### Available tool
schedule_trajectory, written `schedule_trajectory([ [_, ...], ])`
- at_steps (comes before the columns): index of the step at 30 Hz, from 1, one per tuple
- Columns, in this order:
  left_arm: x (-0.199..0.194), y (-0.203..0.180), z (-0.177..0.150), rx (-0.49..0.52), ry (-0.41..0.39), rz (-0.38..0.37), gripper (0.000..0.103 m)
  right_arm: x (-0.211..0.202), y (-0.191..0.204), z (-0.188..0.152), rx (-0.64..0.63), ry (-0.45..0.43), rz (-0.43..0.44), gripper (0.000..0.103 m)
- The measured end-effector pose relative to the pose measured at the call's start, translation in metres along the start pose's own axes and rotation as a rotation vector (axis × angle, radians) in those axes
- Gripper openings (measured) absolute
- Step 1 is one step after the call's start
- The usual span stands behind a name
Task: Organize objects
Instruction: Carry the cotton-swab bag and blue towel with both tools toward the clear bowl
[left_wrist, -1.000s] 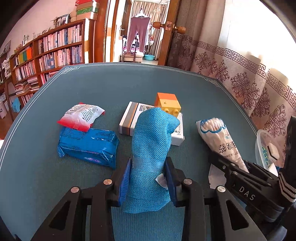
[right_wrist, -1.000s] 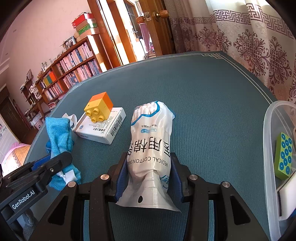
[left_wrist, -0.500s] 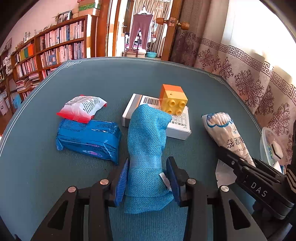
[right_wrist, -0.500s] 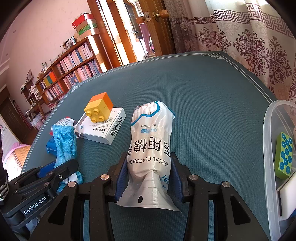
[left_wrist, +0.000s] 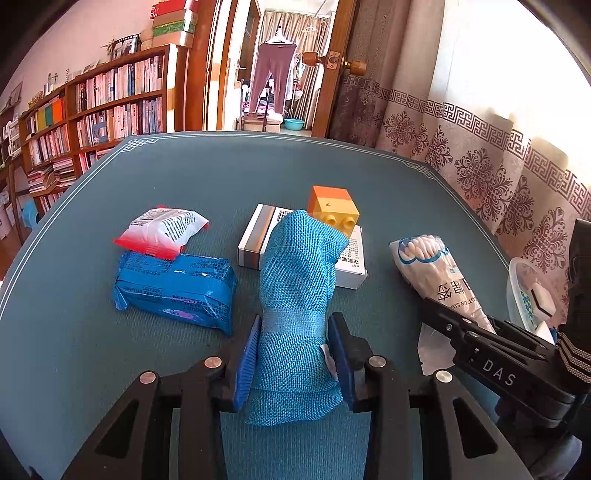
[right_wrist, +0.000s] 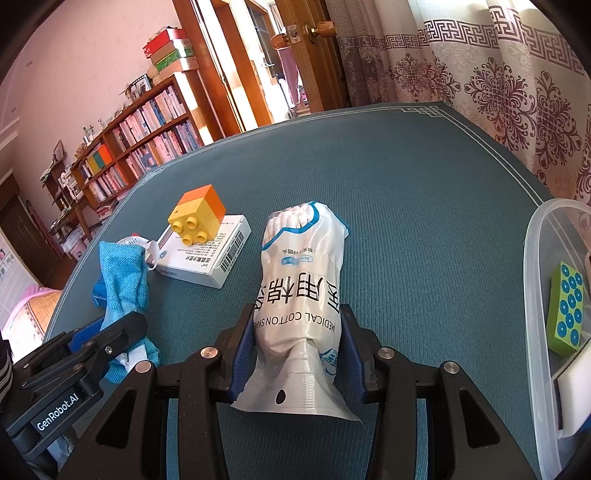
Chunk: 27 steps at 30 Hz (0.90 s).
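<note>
We hold two items at six o'clock: our left gripper (left_wrist: 295, 354) is clamped on one folded blue mesh cloth (left_wrist: 297, 291), and our right gripper (right_wrist: 297, 350) is clamped on one white plastic bag of medical cotton swabs (right_wrist: 301, 291), both over the teal table mat (right_wrist: 424, 206). Beyond lie one blue wipes pack (left_wrist: 177, 288) and one red-and-white snack packet (left_wrist: 162, 230) at ten o'clock, one white medicine box (right_wrist: 207, 258) bearing one yellow-orange toy brick (right_wrist: 197, 214) at twelve, and one clear plastic bin (right_wrist: 535, 295) at three. Compared with half a second ago, the left view sits lower with the cloth raised across the box, while the swab bag has not shifted.
</note>
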<state>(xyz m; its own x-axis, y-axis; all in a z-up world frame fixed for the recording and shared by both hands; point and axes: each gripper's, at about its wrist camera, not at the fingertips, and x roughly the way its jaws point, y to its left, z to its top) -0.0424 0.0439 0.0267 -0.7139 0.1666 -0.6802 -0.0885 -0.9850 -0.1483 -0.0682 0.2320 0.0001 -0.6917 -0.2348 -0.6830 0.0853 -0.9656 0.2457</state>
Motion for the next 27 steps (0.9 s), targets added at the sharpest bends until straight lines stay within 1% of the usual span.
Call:
schedule_trajectory([
  [6,-0.009,-0.005,0.0,0.026,-0.027,-0.016,0.039,0.0,0.002,0.001,-0.009,-0.001,-0.012,0.044],
  [11,-0.013,-0.007,0.0,0.034,-0.036,-0.033,0.039,-0.004,0.001,0.001,-0.005,-0.009,-0.003,0.043],
  [16,-0.012,-0.008,-0.001,0.032,-0.034,-0.034,0.039,-0.015,0.006,-0.001,-0.02,-0.028,-0.016,0.042],
  [21,-0.017,-0.011,-0.002,0.037,-0.048,-0.042,0.039,-0.028,0.01,-0.003,-0.034,-0.044,-0.024,0.042],
  [27,-0.021,-0.017,-0.004,0.052,-0.052,-0.055,0.039,-0.04,0.008,-0.011,-0.021,-0.049,-0.018,0.042],
])
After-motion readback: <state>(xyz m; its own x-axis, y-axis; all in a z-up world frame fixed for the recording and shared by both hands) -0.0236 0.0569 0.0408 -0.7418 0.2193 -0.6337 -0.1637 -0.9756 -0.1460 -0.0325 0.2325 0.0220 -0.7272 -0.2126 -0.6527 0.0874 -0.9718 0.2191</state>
